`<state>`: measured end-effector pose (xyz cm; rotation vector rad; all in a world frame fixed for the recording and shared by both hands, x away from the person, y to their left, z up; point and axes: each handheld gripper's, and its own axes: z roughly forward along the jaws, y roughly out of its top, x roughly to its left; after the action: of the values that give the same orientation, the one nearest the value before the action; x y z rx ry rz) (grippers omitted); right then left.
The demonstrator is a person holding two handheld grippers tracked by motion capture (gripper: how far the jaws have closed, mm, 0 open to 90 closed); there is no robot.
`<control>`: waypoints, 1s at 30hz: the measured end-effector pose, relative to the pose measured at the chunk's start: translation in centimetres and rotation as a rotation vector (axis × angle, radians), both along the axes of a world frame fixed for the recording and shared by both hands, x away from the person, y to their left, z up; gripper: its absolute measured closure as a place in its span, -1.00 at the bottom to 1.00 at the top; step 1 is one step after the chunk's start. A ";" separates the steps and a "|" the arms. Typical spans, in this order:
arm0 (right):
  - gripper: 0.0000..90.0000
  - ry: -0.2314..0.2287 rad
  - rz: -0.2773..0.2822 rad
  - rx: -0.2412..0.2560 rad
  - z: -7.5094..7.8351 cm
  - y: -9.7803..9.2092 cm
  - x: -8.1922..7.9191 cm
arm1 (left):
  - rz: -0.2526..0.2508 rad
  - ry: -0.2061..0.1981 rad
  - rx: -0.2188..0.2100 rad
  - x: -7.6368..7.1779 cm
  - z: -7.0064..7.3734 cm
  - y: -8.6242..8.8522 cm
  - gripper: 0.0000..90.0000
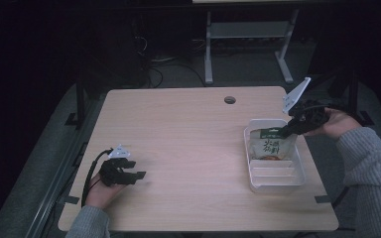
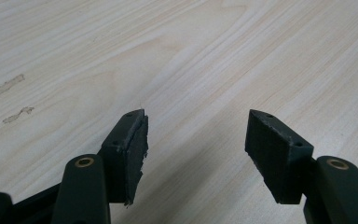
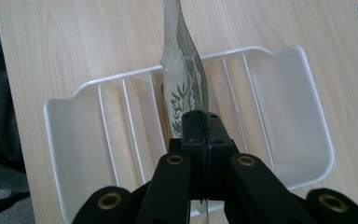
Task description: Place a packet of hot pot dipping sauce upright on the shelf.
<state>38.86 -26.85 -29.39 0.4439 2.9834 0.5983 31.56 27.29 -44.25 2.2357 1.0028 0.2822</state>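
Two tools: right tool point(image 3: 204, 140) pinches pouch point(image 1: 272, 145) over tray point(image 1: 297, 179); left tool point(image 2: 196, 149) gapes, unloaded.

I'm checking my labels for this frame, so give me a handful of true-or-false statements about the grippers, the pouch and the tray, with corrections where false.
1. The right gripper is shut on the green-and-white printed food pouch. True.
2. The pouch lies flat on the bare light wooden table, away from the white ribbed plastic tray. False: it is held over the tray, its lower end down inside it.
3. The left gripper has its jaws apart with nothing between them. True.
4. The left gripper is gripping the tray's rim. False: it sits near the table's front left part, far from the tray.
5. A round hole is in the tabletop beyond the tray. True.
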 end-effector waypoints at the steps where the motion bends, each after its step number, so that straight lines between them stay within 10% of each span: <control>1: 0.97 0.000 -0.001 0.004 0.0 -0.1 0.0 | 0.000 -0.001 0.000 0.0 0.0 0.0 -0.15; 30: 0.92 0.012 -0.054 0.017 -0.8 -1.2 -0.2 | 0.003 -0.010 -0.003 -0.1 0.3 0.3 -0.20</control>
<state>38.65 -28.05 -30.17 0.5292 2.9690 0.6185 31.51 27.56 -43.99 2.2283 1.0014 0.2925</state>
